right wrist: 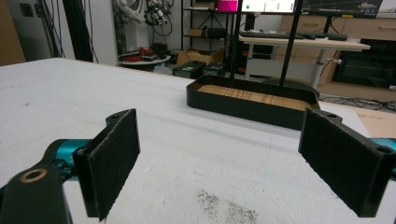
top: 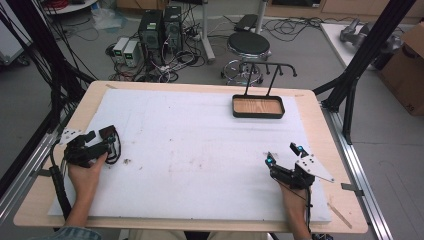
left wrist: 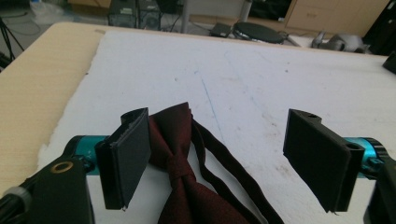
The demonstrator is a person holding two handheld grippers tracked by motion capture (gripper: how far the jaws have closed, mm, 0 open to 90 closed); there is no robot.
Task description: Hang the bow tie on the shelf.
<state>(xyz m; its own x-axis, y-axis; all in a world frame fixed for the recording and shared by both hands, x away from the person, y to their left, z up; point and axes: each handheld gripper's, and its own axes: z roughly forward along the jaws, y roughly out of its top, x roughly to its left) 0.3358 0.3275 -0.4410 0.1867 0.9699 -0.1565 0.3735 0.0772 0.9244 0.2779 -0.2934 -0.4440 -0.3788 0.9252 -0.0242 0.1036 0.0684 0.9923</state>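
At lower left of the high view, the left gripper (top: pixel 97 140) rests on the white foam mat (top: pixel 200 130) with a dark red bow tie (top: pixel 108 133) at its tips. In the left gripper view the jaws stand wide apart; the bow tie (left wrist: pixel 180 163) lies flat between them, its wing touching or just beside the left-hand pad (left wrist: pixel 133 154), its dark strap (left wrist: pixel 224 168) trailing toward the frame's bottom. Nothing is clamped yet.

At lower right of the high view, the right gripper (top: pixel 284 155) also sits with jaws apart, holding nothing. Its own view looks across bare mat to the black wood-floored tray (right wrist: pixel 243 109) at centre frame; in the high view that tray (top: pixel 258 114) sits upper right of centre, nothing in it.

Judgement: work is at its start. The tie is approached but not grasped or lifted; if the tray is the destination, the whole carry remains.

Hard to make out: the tie's lower half is cut off at the frame bottom, the strap's clasp cannot be seen, and contact with the pad is uncertain.
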